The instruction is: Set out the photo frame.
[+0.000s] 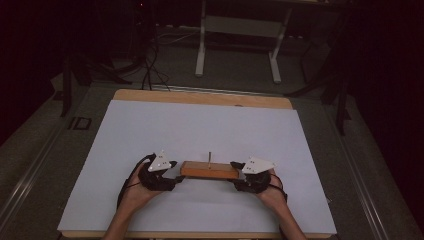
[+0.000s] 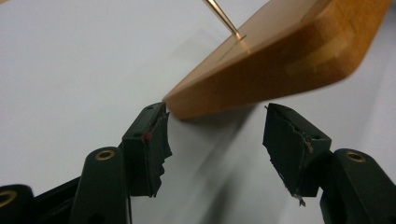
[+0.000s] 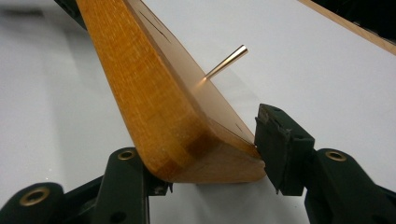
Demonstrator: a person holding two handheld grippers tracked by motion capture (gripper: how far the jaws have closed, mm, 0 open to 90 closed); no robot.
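wooden block [image 1: 209,170] with a thin brass pin [image 1: 209,157] standing in its top lies on the white desk [image 1: 200,130], near the person's edge. right gripper [image 3: 212,165] has its jaws clamped on one end of the block; left gripper [image 2: 215,140] sits at the other end, jaws apart, one pad touching a corner. judging by this, the two-ended grasp is half made; next the left jaws should slide around the end and close before any lift
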